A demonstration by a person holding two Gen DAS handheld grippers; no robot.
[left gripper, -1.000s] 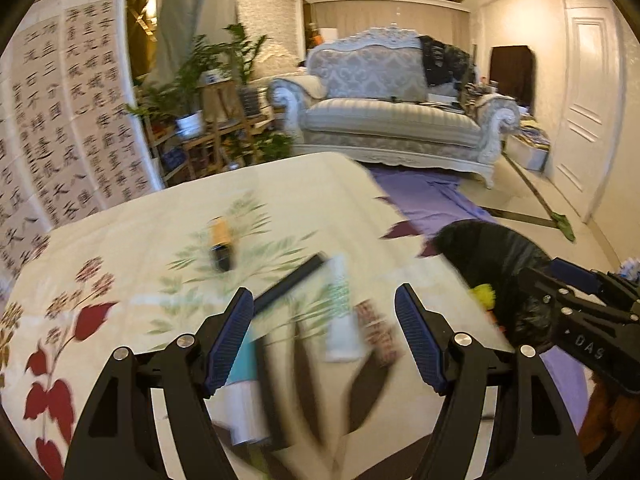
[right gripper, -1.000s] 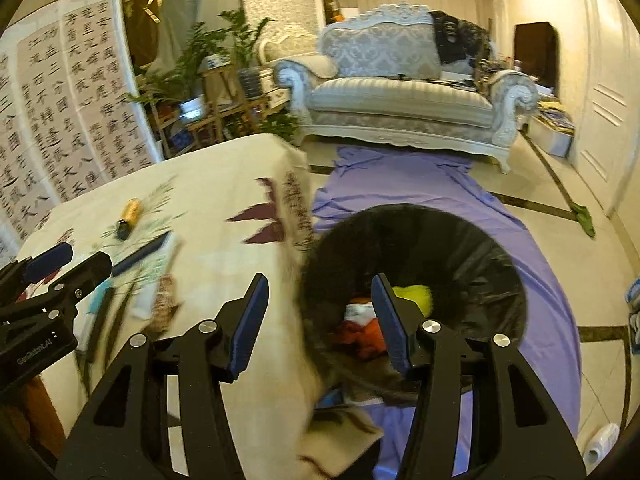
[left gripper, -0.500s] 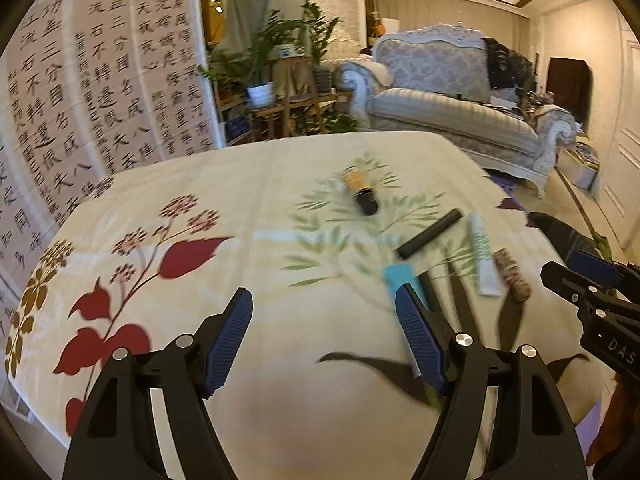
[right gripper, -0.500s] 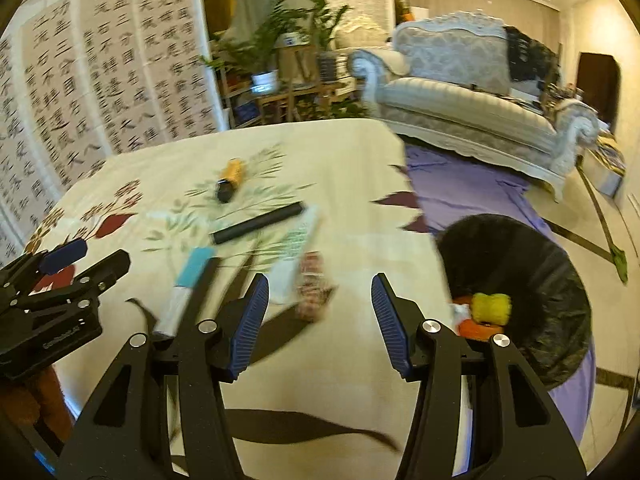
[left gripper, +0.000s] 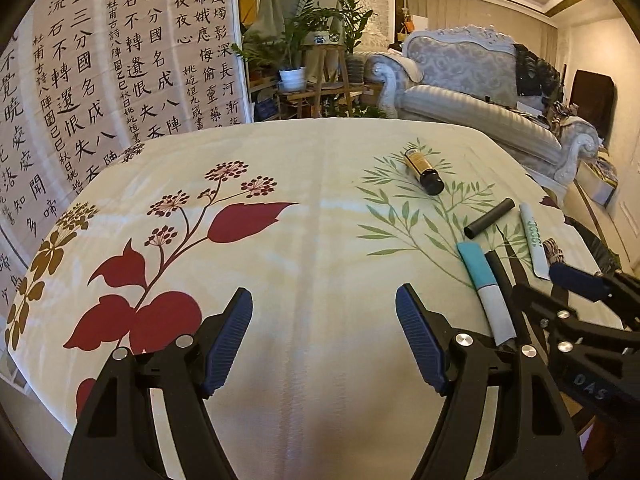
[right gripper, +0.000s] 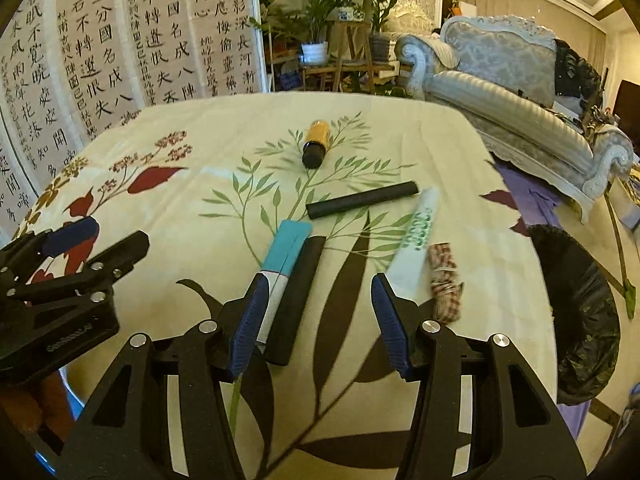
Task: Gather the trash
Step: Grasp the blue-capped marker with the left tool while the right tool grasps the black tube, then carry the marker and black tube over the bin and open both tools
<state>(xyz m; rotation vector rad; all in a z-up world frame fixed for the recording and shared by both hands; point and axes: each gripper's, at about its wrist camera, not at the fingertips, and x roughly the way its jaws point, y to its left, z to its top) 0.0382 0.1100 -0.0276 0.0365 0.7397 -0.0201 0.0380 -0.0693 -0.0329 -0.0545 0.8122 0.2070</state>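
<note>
A: What is lying on the cream floral cloth-covered surface (right gripper: 400,128) at this moment?

B: Taking the round bin lined with a black plastic bag (right gripper: 576,320) as the landmark: it is standing on the floor just off the surface's right edge, probably so trash can go straight in. Nearest it is lying a small checked fabric roll (right gripper: 444,280), then a long white wrapper with green print (right gripper: 416,236). Further from the bin, a flat black bar (right gripper: 296,300) is touching a teal-and-white tube (right gripper: 280,264) along its side. A black cylindrical stick (right gripper: 362,200) is lying beyond those, and a small amber bottle with a black cap (right gripper: 316,144) is lying on its side well apart from the bin.

A: And the tools?

B: The right hand-held gripper (right gripper: 312,316) is hovering over the bar's near end, half-wide and holding nothing; I'd judge it is lining up on the bar or tube. The left hand-held gripper (left gripper: 324,344) is hanging wide and empty over bare cloth, farthest from the bin, likely keeping clear.
</note>
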